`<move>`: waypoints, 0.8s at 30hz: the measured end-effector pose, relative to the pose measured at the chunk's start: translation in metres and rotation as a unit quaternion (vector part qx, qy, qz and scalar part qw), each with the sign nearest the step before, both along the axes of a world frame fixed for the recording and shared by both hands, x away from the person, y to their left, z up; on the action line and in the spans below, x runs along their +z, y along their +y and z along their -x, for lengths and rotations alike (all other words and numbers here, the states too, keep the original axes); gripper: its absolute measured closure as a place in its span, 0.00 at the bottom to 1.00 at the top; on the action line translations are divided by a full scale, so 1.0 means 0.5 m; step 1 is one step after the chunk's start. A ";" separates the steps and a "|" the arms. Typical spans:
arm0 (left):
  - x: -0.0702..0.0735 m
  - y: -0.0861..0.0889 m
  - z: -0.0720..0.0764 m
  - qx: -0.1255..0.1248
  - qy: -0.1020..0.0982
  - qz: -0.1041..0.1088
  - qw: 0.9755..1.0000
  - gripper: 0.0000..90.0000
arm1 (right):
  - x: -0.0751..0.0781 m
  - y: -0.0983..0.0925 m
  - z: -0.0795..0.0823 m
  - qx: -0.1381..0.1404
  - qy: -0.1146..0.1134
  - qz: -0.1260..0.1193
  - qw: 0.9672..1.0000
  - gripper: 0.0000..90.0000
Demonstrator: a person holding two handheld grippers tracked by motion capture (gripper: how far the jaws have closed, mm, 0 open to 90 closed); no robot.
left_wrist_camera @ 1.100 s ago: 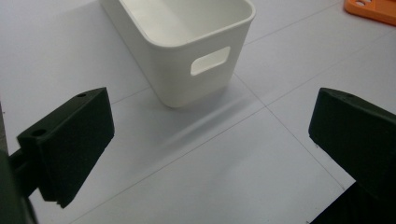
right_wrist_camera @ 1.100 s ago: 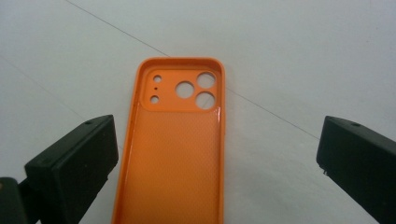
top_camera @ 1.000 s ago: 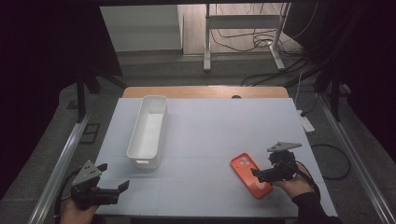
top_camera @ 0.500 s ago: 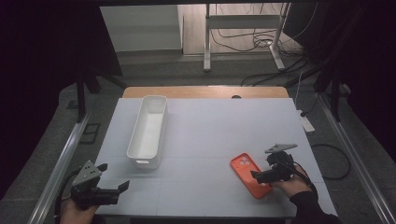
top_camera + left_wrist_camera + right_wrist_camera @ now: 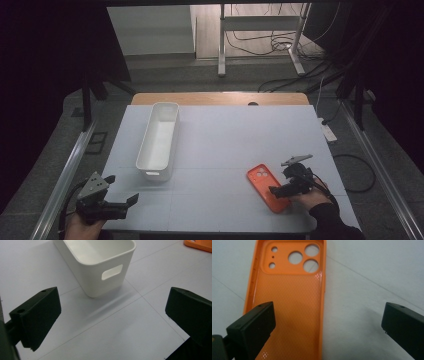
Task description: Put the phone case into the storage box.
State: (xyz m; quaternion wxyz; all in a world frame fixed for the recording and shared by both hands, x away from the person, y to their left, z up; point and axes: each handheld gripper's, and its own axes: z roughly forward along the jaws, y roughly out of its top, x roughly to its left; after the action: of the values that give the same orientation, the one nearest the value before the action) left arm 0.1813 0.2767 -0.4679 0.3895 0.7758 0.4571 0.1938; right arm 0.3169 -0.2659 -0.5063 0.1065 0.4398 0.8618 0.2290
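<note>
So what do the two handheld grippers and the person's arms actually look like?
Both are black two-jaw tools. The left gripper and the right gripper each carry a grey three-cornered plate on top, and a dark cable trails from the left one. Up close the jaws are blocky matte black with small holes near the tips. The right arm wears a dark sleeve.

Phone case [image 5: 287, 310] is seen as bright orange, w/ fine dotted texture inside. Bin [image 5: 159, 137] is plain white. Counter [image 5: 225, 150] is pale grey-white w/ thin grid lines, wood-brown at far edge. Both claws' jaws are matte black.
</note>
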 end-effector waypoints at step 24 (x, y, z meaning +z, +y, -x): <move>0.000 -0.001 0.000 0.000 0.000 -0.003 1.000 0.01 | 0.018 0.002 -0.011 0.026 0.043 -0.008 0.999 0.79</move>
State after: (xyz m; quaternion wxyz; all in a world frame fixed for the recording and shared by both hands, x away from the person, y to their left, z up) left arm 0.1813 0.2761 -0.4679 0.3874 0.7769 0.4566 0.1948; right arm 0.3226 -0.2649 -0.4975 0.0600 0.4277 0.8749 0.2193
